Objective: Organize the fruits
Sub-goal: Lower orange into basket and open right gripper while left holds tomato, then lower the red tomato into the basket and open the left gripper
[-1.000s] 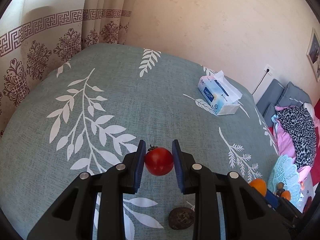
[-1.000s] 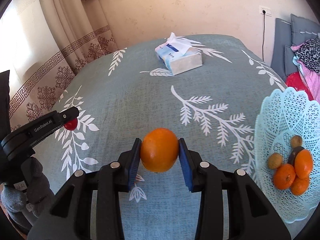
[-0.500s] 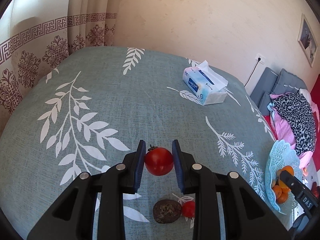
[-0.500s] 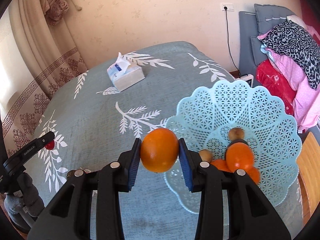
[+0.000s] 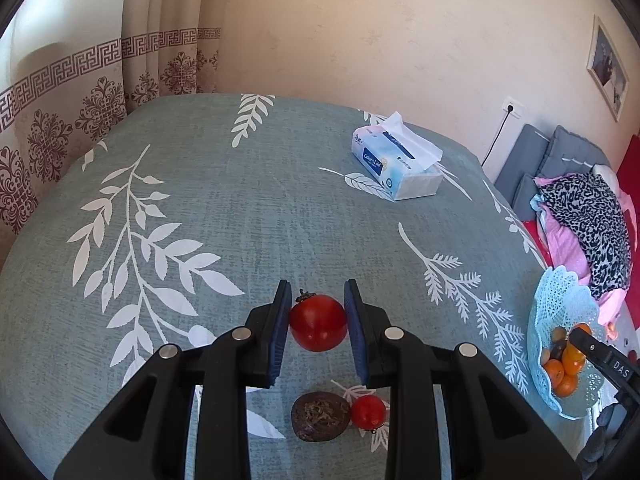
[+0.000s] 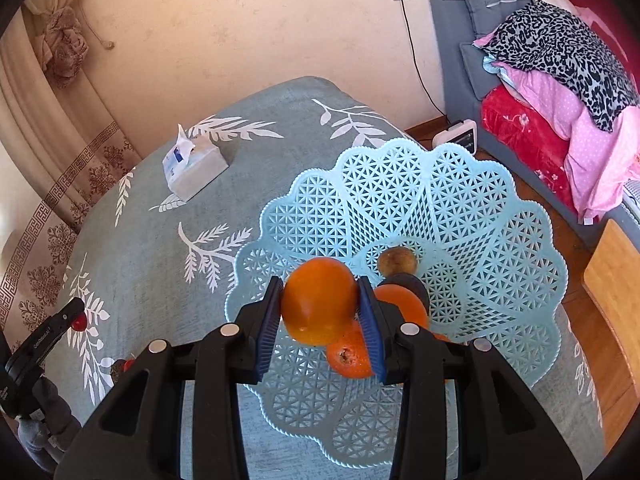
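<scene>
Left gripper: black frame, blue pads, jaws closed to the width of a round red tomato with a dark stem stub, both pads pressed on its sides. Tomato is held above the grey-green leaf-print tablecloth. Below the jaws, on the cloth: a dark brown wrinkled round fruit touching a smaller red tomato on its right.

Right gripper: same build, jaws closed on a large round orange, gripped at both sides. Orange sits over the near-left part of the pale blue lattice plastic basket with scalloped rim. Inside the basket: several smaller oranges, a brown kiwi-like fruit, a dark fruit partly hidden.

Writing: blue-and-white soft tissue pack at the far side of the table reads "Color Life". Right gripper's body, seen from the left camera, shows "DAS"; left gripper's body, seen from the right camera, carries lettering too small to read reliably.
</scene>
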Demonstrator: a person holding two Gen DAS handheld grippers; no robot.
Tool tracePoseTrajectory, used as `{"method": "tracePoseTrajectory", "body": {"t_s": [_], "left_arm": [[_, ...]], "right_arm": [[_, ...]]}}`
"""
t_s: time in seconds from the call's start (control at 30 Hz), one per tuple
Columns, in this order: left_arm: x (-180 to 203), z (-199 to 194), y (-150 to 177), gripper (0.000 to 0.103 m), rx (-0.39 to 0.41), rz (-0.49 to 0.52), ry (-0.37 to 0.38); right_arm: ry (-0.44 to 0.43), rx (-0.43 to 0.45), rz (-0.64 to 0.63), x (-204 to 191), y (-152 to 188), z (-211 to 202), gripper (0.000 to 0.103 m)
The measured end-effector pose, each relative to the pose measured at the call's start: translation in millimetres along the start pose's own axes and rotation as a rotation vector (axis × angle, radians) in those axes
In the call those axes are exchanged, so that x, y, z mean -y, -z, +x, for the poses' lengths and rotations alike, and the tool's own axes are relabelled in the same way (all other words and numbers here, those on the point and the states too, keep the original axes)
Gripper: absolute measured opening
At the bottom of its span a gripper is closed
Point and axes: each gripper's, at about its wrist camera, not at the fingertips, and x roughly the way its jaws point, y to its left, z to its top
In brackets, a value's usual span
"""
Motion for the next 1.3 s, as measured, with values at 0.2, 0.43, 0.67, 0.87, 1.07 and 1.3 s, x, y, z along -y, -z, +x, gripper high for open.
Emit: {"method": "tracePoseTrajectory", "body": {"t_s": [0.2, 0.43, 0.67, 0.87, 1.07, 1.3], "left_arm": [[4.9, -1.0, 1.8, 0.027, 0.002, 0.014, 0.004], [13.3, -5.0, 4.4, 0.027, 0.005, 0.037, 0.015], [27.9, -12.2, 9.9, 0.027, 0.003, 0.074, 0.034], [51.3, -17.3, 17.0, 0.027, -0.005, 0.121, 0.053], [80.0, -20.3, 23.1, 0.027, -0.017, 0.175, 0.076], [128.9, -17.9, 35.4, 0.028, -0.055, 0.257, 0.153]], "right_arm": [[-0.009, 0.009, 0.0, 4.3, -0.5, -4.9, 0.039], [0.036, 0.052, -0.007, 14.8, 0.4, -18.3, 0.039], [0.1, 0.058, 0.079, 55.7, 5.5, -24.8, 0.039], [0.089, 0.111, 0.071, 60.8, 7.3, -39.8, 0.039], [0.078, 0.134, 0.088, 68.5, 6.5, -45.5, 0.039], [0.07, 0.186, 0.092, 73.9, -5.1, -64.2, 0.039]]}}
